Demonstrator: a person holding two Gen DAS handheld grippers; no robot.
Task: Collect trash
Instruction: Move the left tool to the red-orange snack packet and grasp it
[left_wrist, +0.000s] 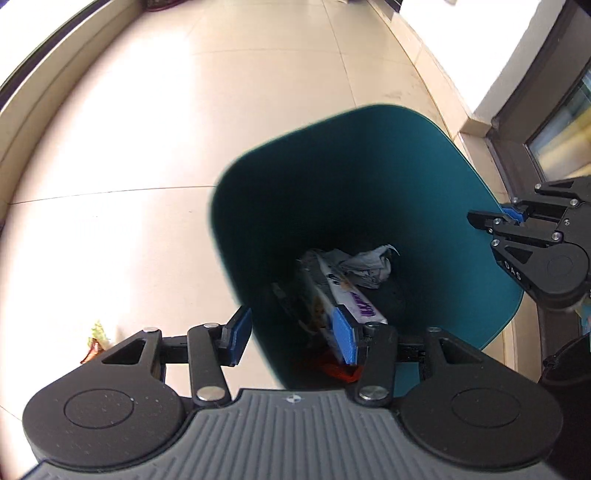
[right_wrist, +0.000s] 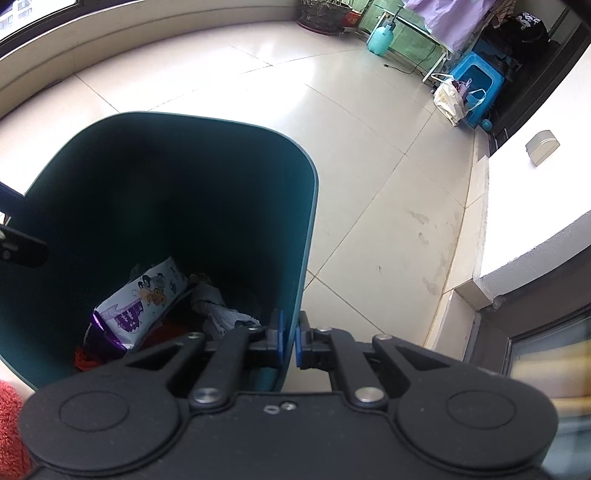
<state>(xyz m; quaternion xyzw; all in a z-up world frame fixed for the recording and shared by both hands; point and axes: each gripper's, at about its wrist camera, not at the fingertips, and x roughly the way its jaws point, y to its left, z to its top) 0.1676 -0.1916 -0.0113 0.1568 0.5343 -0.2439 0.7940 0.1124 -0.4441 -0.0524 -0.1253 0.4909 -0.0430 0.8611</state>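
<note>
Left wrist view — left gripper (left_wrist: 291, 338) hanging empty, jaws apart, over teal bin (left_wrist: 369, 147) holding snack packet (left_wrist: 343, 295); right gripper (right_wrist: 289, 341) pinching rim; wrapper (left_wrist: 96, 341) lying uncollected.

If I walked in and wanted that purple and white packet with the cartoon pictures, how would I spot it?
Find the tall teal bin on the pale tiled floor and look down to its bottom. The packet lies slanted there, beside a crumpled grey-white paper wad and above something orange-red. It alone has flat printed sides with cartoon figures and a purple end.
</note>
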